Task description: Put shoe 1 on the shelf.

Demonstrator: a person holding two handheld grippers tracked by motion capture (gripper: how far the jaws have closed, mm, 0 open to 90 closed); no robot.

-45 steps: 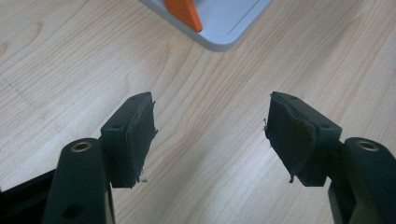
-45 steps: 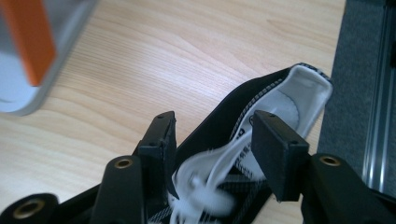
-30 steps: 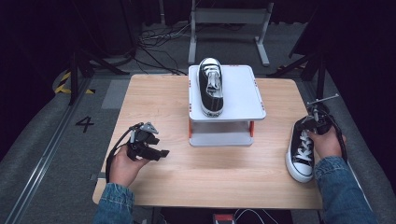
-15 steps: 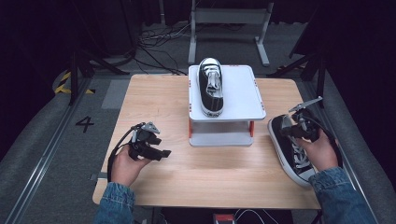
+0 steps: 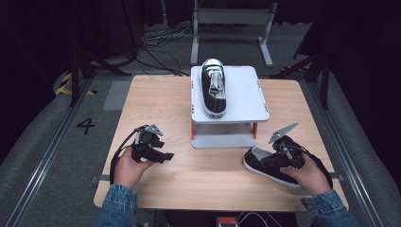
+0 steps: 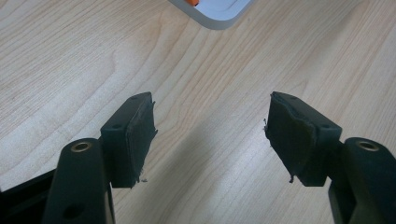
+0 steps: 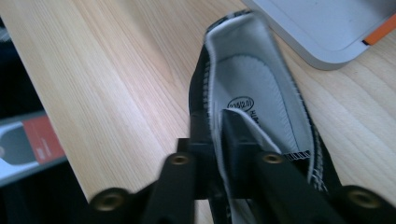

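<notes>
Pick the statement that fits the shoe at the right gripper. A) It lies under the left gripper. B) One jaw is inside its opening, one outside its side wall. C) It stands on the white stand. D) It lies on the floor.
B: the right gripper clamps the side wall of the black sneaker, which lies on the wooden table.

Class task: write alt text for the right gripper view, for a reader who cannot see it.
The right gripper pinches the side wall of a black sneaker, one black jaw inside the white-lined opening and one outside. The shoe lies on a light wooden table, with a corner of a white stand beyond it.
</notes>
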